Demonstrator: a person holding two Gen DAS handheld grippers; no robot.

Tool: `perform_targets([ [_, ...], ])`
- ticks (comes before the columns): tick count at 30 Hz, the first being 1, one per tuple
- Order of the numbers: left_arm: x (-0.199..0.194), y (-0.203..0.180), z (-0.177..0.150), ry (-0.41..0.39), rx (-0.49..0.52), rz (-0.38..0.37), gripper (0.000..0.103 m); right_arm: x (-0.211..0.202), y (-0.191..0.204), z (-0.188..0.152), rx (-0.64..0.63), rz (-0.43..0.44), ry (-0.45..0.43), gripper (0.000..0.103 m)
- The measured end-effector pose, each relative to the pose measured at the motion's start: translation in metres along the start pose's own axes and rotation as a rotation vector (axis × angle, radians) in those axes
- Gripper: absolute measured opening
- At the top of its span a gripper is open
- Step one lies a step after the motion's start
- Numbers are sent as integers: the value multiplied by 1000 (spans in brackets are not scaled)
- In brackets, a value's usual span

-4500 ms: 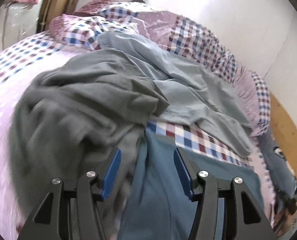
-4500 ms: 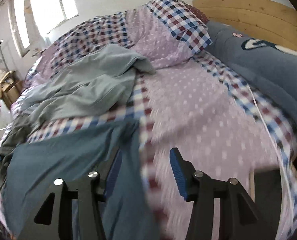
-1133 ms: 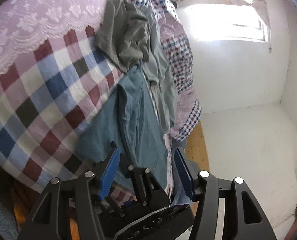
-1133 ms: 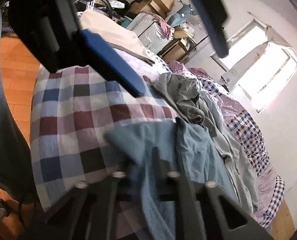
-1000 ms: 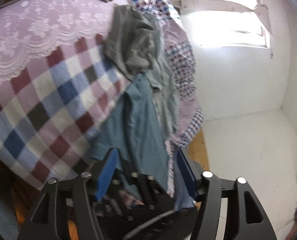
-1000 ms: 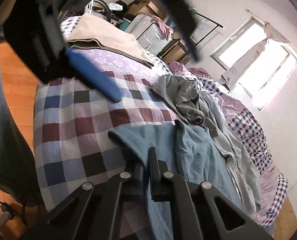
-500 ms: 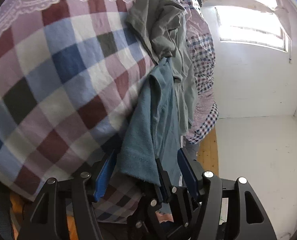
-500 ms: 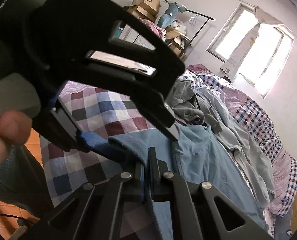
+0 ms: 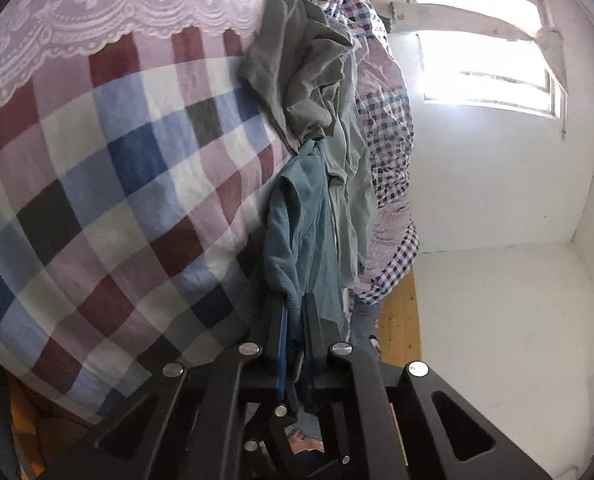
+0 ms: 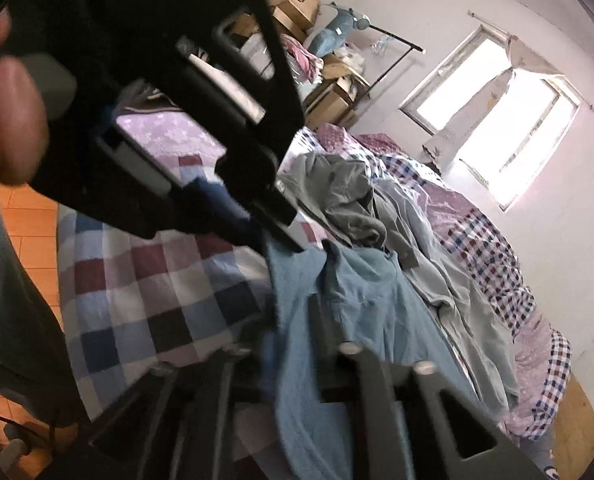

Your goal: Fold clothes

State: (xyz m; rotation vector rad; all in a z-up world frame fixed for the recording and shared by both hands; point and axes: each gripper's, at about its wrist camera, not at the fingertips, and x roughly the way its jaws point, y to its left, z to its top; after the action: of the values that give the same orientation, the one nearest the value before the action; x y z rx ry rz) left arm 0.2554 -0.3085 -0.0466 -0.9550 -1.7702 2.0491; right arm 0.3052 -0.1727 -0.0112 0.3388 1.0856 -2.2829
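The left wrist view shows the left gripper [image 9: 295, 312] with its jaws nearly together, pinching an edge of the blue shirt [image 9: 297, 216]. It alone shows the bare white wall [image 9: 497, 320] and wood floor [image 9: 399, 320] past the bed's far edge.

The right wrist view alone shows a hand [image 10: 5, 120] on the left gripper [image 10: 273, 236], which clamps the shirt [image 10: 361, 308] from above, and boxes [image 10: 297, 4] in the corner. The right gripper [image 10: 293, 324] is blurred; its jaws have just been opening and stand partly apart, with shirt cloth between them; whether they press it I cannot tell.

The shirt drapes over the checked quilt [image 10: 145, 292] at the bed's near edge, touching a grey garment [image 10: 341, 196]. To its left the quilt lies bare.
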Motion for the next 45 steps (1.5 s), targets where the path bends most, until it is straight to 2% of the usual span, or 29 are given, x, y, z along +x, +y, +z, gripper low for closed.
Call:
perform_targets([
  [2,2,-5,-2,15,13,-9,4,4,-2,-1,15,-16,17,40],
  [7,9,-17,3,33,36,-27,4,16,-12,-2,67,-46,80,40],
  [11,7,-18,8,23,21,-45,4,21,-14,-2,65,-104,101,40],
  [18,16,-24,9,31,7,-118,4,32,-25,-1,63,-212,139,41],
  [23,21,-19,9,40,-6,-121,4,44,-39,-5,91,-201,195,42],
  [25,21,-19,9,37,-8,-125,4,46,-37,-5,70,-189,194,40],
  [26,22,-19,9,37,-6,-125,4,47,-37,-5,61,-182,191,36],
  [27,22,-19,8,37,-6,-124,4,47,-38,-5,61,-175,191,21],
  [28,20,-17,5,36,-5,-121,4,47,-39,-5,67,-168,191,16],
  [29,23,-19,5,37,4,-118,4,48,-41,-6,73,-160,192,6],
  [32,18,-22,3,38,58,-76,4,45,-47,-5,94,-137,179,4],
  [34,21,-20,5,43,57,-54,4,40,-55,-2,115,-132,162,3],
  [35,22,-18,7,45,51,-44,6,37,-59,-1,124,-131,155,3],
  [37,27,-14,12,49,28,-20,20,33,-66,1,144,-128,143,3],
  [39,31,-10,17,49,12,-5,50,29,-74,4,171,-121,134,3],
  [42,37,-6,26,53,-1,-15,64,24,-87,7,207,-115,121,3],
  [45,51,-7,35,68,1,-38,70,20,-97,10,225,-111,106,3],
])
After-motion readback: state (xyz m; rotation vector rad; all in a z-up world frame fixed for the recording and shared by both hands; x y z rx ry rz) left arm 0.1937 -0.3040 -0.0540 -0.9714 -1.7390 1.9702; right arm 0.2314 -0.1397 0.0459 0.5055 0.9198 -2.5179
